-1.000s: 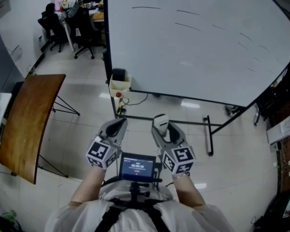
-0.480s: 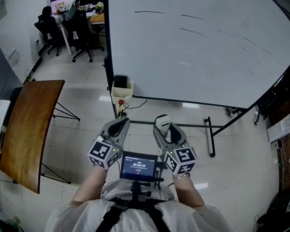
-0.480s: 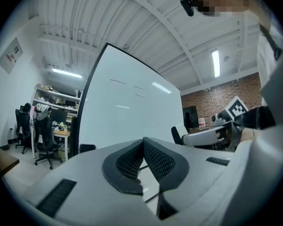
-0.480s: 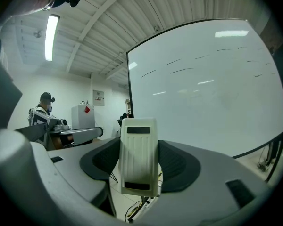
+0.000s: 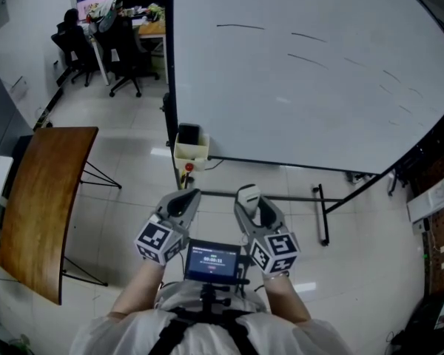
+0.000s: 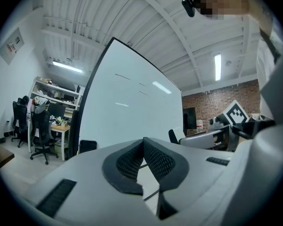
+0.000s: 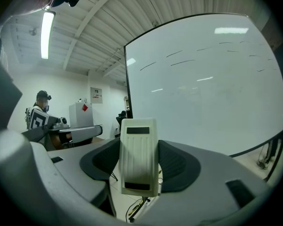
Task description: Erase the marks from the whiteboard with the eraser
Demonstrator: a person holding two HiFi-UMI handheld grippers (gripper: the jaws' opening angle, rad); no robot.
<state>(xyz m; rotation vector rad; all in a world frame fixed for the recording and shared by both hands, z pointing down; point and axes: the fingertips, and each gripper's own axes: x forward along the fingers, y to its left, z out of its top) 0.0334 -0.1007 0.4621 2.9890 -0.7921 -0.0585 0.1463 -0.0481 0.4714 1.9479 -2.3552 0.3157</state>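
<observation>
A large whiteboard (image 5: 311, 87) on a black stand fills the upper right of the head view, with several short dark marks (image 5: 240, 26) across its upper part. It also stands ahead in the left gripper view (image 6: 127, 112) and the right gripper view (image 7: 212, 84). My right gripper (image 5: 246, 197) is shut on a cream eraser (image 7: 138, 156), held upright between its pads; the eraser (image 5: 247, 194) shows white in the head view. My left gripper (image 5: 186, 199) is shut with nothing in it, pads (image 6: 155, 160) touching. Both are held low, well short of the board.
A brown table (image 5: 41, 198) stands at the left. A small cream bin (image 5: 192, 151) sits at the board's foot, beside the black stand legs (image 5: 320, 213). Office chairs and desks (image 5: 103, 39) lie at the far left. A person (image 7: 37, 109) sits at the left in the right gripper view.
The view has shifted a little: the whiteboard and bin sit slightly further right and lower. Both grippers have stayed shut, the eraser still in the right one.
</observation>
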